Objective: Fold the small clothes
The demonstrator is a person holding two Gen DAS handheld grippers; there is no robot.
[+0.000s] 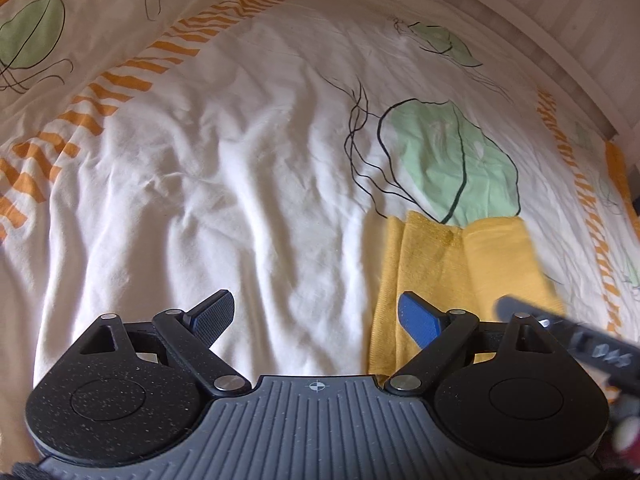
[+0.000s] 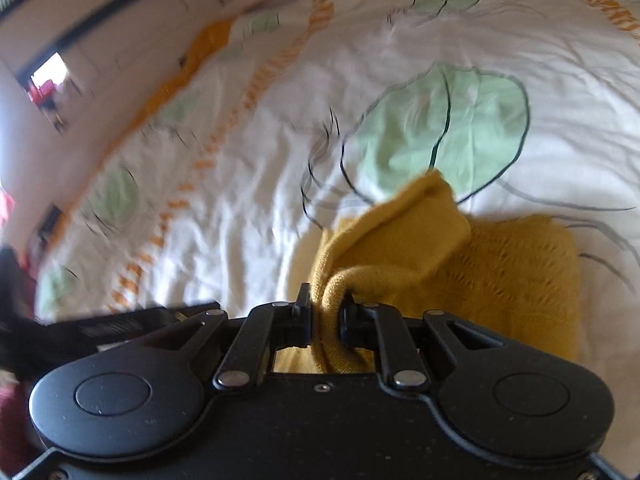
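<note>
Inspecting both wrist views, we find a yellow knit garment (image 1: 460, 276) lying on a white cotton bedcover (image 1: 240, 168) that is softly creased and printed with pale green leaf shapes outlined in black and broken orange stripes. From the left wrist view the garment presents as a flat, roughly rectangular piece with a fine ribbed weave and a lengthwise fold line, its far edge overlapping one large green leaf. Our left gripper (image 1: 316, 322) stands wide open and holds nothing; its blue, cross-hatched pads (image 1: 418, 320) are well apart, the right-hand one poised over the garment's near left edge, though we cannot tell whether it touches. Our right gripper (image 2: 325, 318) has its jaws drawn in on a bunched, rope-like roll of the same knit, which is pinched between the black fingers (image 2: 303, 316). Beyond that pinch a loose flap rises in a soft peak, while the rest of the cloth spreads flat to the right, showing an open textured stitch. The right wrist view is motion-blurred towards its edges.
</note>
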